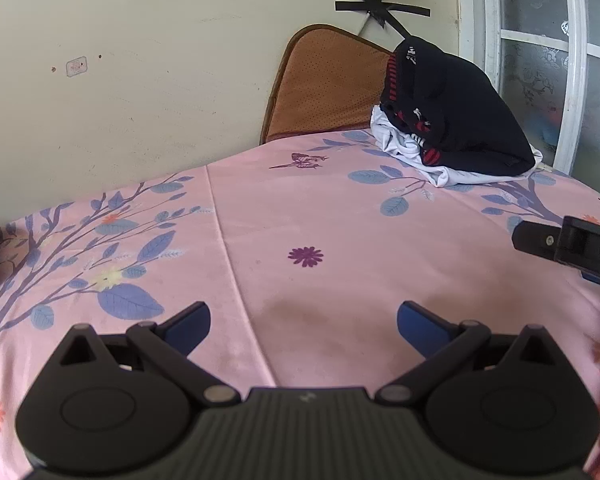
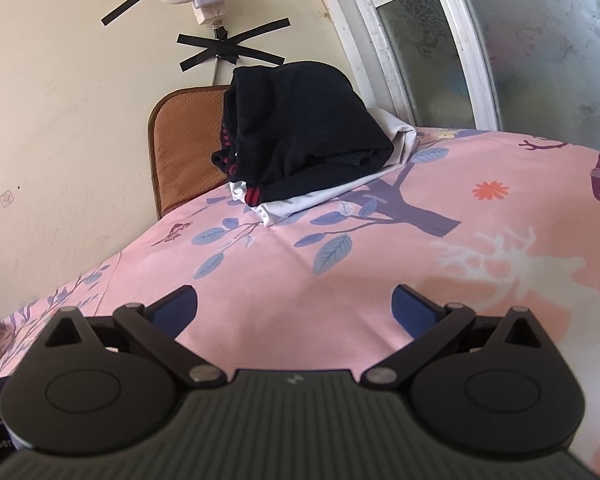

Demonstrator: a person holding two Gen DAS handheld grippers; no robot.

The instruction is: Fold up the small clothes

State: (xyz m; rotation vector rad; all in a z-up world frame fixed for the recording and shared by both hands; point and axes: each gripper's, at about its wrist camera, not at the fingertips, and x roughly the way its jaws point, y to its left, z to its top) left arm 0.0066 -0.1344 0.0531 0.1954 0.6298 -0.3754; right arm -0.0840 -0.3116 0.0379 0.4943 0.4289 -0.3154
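Right wrist view gives the best look at the pile: a black garment point(image 2: 300, 128) with red trim slumped on top of a white garment point(image 2: 320, 200), both heaped at the far end of the pink floral bedsheet point(image 2: 380, 264), right up against a brown cushion point(image 2: 184, 148) and the wall. So I count two pieces, though more could be buried underneath, can't tell.

Handling-wise it all looks like soft, light knit stuff, floppy with zero stiffness, so it'll sag and drag whatever is lying on it. I'd guess the red-trimmed hem or a loose corner of the black one is the place to pinch, since the bulk in the middle would just bunch up. The white piece pokes out at the near edge, an easy grab too.

Both tools are well short of the pile. Right gripper point(image 2: 294, 304) has its fingers spread wide with nothing in them, and the left gripper point(image 1: 303, 320) is the same, over bare sheet.
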